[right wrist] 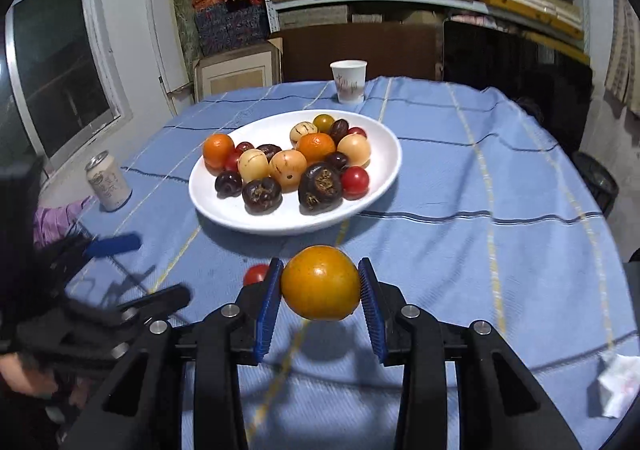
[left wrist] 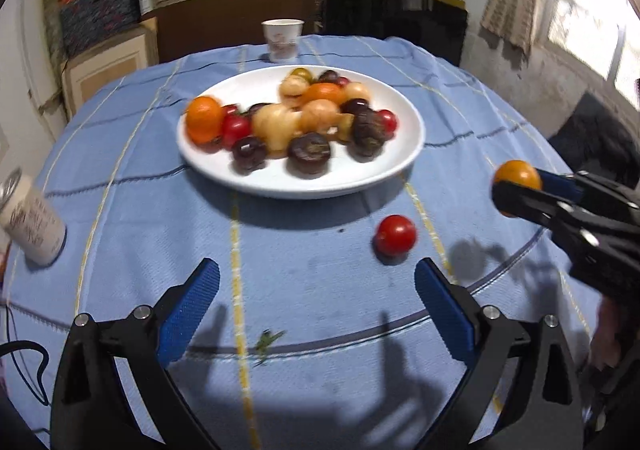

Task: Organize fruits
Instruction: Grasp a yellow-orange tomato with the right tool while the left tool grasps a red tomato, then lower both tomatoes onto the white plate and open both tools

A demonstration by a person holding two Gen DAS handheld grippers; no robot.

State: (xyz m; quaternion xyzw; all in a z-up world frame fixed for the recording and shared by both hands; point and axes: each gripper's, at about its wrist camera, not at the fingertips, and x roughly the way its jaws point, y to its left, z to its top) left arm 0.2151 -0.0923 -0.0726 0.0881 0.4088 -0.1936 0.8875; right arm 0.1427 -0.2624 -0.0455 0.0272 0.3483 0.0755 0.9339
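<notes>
A white plate [left wrist: 404, 153] [right wrist: 376, 185] in the middle of the blue tablecloth holds several fruits: oranges, red tomatoes, pale yellow and dark purple fruits. My right gripper [right wrist: 320, 288] [left wrist: 516, 189] is shut on an orange-yellow tomato [right wrist: 320, 286] [left wrist: 517, 174], held above the cloth to the right of the plate. A loose red tomato [left wrist: 395, 234] [right wrist: 256, 274] lies on the cloth in front of the plate. My left gripper [left wrist: 318, 302] [right wrist: 156, 270] is open and empty, just short of the red tomato.
A paper cup [left wrist: 282, 39] [right wrist: 349, 81] stands behind the plate. A drink can [left wrist: 32, 223] [right wrist: 108, 181] stands at the left. A small green stem [left wrist: 268, 340] lies on the cloth. A crumpled tissue [right wrist: 618, 384] lies at the right. Shelves stand behind.
</notes>
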